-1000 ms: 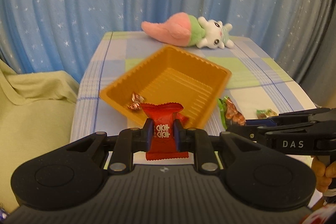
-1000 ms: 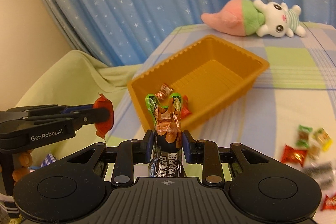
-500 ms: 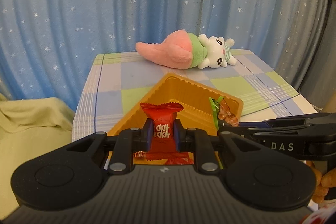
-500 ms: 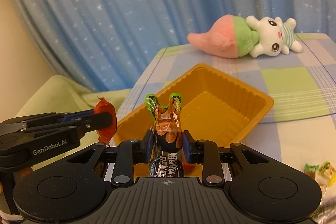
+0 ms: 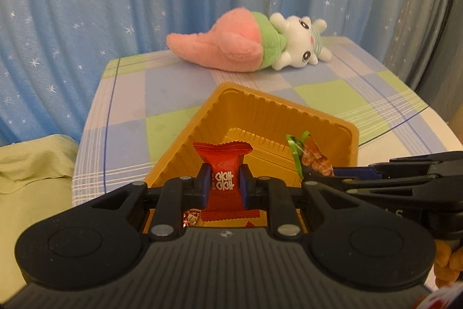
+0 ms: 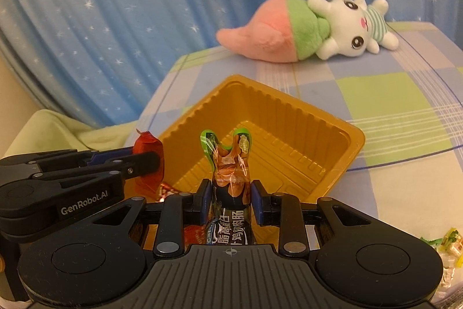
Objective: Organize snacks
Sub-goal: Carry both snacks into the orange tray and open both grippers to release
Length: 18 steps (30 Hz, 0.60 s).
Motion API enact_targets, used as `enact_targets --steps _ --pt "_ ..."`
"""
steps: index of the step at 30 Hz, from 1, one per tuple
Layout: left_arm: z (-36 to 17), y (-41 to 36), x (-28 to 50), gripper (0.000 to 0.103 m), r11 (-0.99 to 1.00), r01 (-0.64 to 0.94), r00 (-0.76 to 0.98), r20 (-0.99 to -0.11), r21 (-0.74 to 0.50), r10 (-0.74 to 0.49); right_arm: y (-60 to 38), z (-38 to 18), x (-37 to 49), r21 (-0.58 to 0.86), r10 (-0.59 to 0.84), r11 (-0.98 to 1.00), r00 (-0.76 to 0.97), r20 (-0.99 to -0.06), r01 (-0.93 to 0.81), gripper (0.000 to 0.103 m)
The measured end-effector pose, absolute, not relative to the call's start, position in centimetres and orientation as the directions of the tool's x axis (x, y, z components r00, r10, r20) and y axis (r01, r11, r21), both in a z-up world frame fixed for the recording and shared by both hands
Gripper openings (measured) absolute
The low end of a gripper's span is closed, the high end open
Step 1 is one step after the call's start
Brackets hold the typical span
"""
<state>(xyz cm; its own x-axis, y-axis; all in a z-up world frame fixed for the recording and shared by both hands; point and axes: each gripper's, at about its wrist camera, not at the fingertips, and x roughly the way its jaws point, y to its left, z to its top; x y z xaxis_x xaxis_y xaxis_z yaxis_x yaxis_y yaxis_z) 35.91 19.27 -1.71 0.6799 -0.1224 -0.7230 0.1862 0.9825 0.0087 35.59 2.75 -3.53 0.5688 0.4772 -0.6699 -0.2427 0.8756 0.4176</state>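
The left gripper (image 5: 222,187) hides the near part of the orange tray (image 5: 260,118) and most of the small wrapped sweets (image 5: 189,219) on its floor. At the right wrist view's lower right edge, loose snacks (image 6: 445,245) on the bench (image 6: 390,193) are cut off and blurred.

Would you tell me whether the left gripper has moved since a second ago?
Yes: the left gripper has advanced over the orange plastic tray, towards the plush toy.

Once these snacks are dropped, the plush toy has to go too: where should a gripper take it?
Grip the plush toy across its pink tapered tail end, coming from above. It lies on its side on the table, the tail is its narrowest part, and nothing lies beside it.
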Motion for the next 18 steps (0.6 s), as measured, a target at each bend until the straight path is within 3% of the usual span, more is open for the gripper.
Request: enact_targets --steps 7,11,18 --pt "-3.2 18.8 37.6 0.019 0.979 0.204 0.64 -0.755 -0.006 -0.138 2.3 -4.5 37.5 0.42 0.451 0.886 0.568 -0.688 -0.195 0.03" --pt "-3.6 18.9 37.8 0.033 0.98 0.199 0.631 -0.761 -0.028 -0.15 1.9 -4.5 38.0 0.431 0.453 0.884 0.567 -0.688 -0.183 0.031" --pt "-3.5 19.4 37.0 0.037 0.983 0.179 0.618 -0.771 -0.048 -0.15 1.4 -4.5 37.7 0.448 0.465 0.876 0.557 -0.688 -0.179 0.04"
